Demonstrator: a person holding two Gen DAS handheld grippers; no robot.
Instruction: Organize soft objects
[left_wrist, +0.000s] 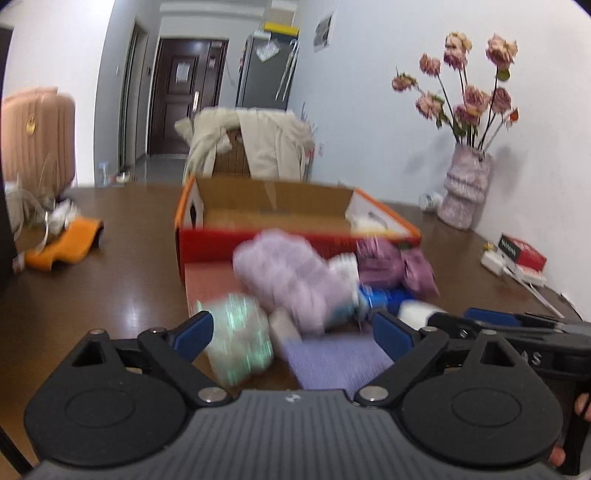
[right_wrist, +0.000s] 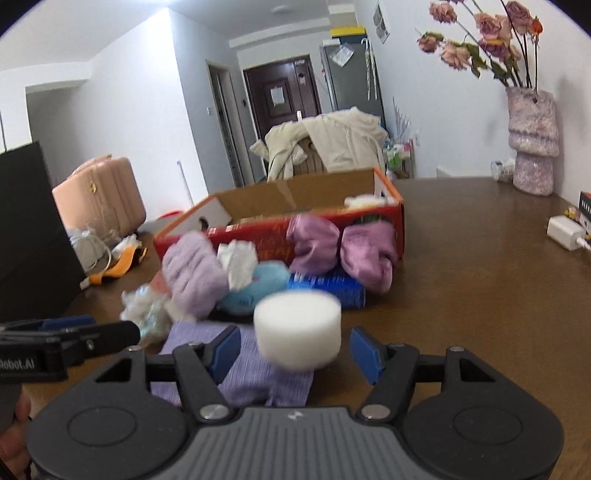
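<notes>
An open cardboard box (left_wrist: 258, 243) (right_wrist: 258, 230) with red and orange sides stands on the brown table. Before it lies a pile of soft things: a lilac fluffy piece (left_wrist: 288, 273) (right_wrist: 195, 273), a pink-purple satin bow (left_wrist: 391, 266) (right_wrist: 343, 247), a blue item (left_wrist: 384, 297) (right_wrist: 325, 290), a light blue plush (right_wrist: 258, 284) and a glittery pale green bundle (left_wrist: 236, 332) (right_wrist: 147, 314). My left gripper (left_wrist: 293, 334) is open over a purple cloth (left_wrist: 332, 362) (right_wrist: 255, 373), the bundle beside its left pad. My right gripper (right_wrist: 295, 352) is open around a white foam cylinder (right_wrist: 299, 332) (left_wrist: 415, 312), with gaps on both sides.
A pink vase of dried flowers (left_wrist: 465, 192) (right_wrist: 532, 144) stands at the wall on the right, with a white charger (right_wrist: 565, 230) and a red packet (left_wrist: 524, 254) near it. An orange object (left_wrist: 66, 243) lies at the left. A coat-draped chair (left_wrist: 251, 144) is behind the table.
</notes>
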